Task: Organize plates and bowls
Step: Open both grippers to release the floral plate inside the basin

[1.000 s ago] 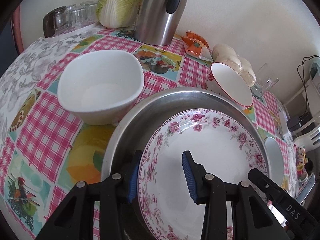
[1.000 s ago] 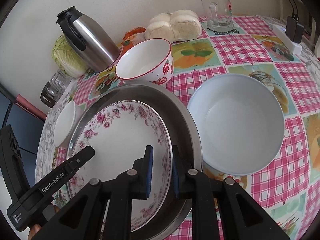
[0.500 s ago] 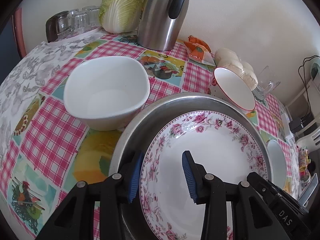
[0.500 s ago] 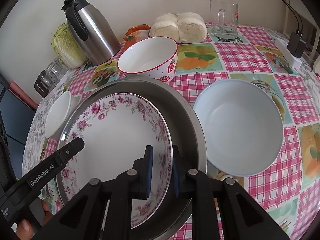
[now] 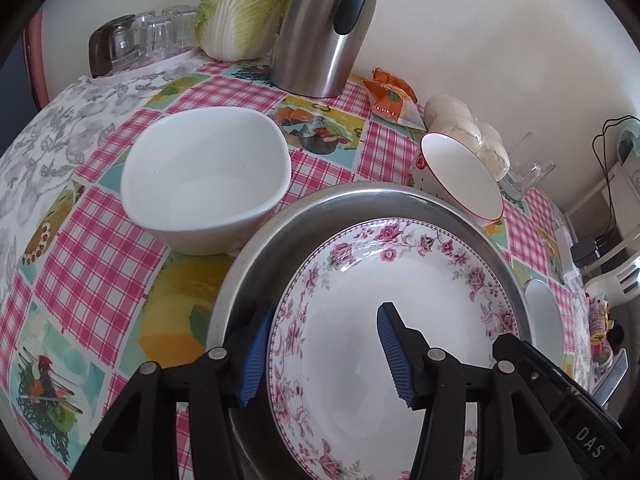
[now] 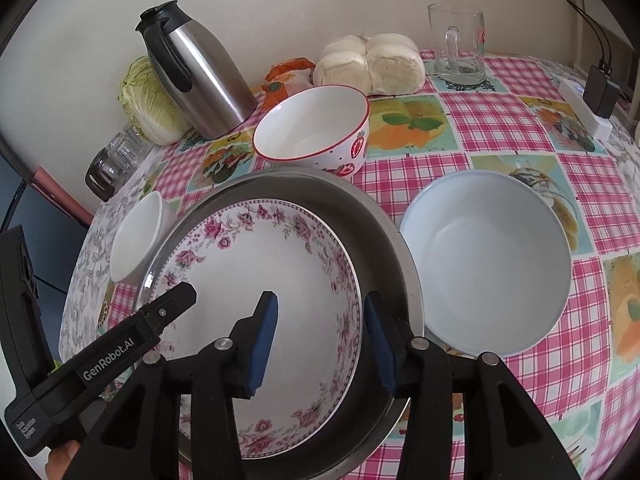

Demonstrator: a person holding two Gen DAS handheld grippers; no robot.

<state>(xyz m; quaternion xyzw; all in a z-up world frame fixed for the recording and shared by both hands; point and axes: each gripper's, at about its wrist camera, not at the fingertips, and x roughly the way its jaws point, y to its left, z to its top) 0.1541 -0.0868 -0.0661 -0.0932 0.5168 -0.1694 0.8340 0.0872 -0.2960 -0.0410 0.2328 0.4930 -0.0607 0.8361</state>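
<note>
Both let go at once: the left gripper [image 5: 320,356] and right gripper [image 6: 320,340] have just been opening, jaws now apart astride the floral plate [image 6: 256,296] rims, leaving it seated in the steel pan [image 6: 384,248], apparently placed.

A white plate [image 6: 256,276] rimmed with pink roses lies in a grey steel pan [image 6: 384,248]. The cloth [image 6: 500,128] is pink-and-white check with fruit squares. One bowl [image 6: 316,128] is white, red-rimmed, with strawberries; another [image 6: 492,256] pale blue; a third [image 5: 208,176] plain white. The gripper pads [image 5: 394,356] are blue.
</note>
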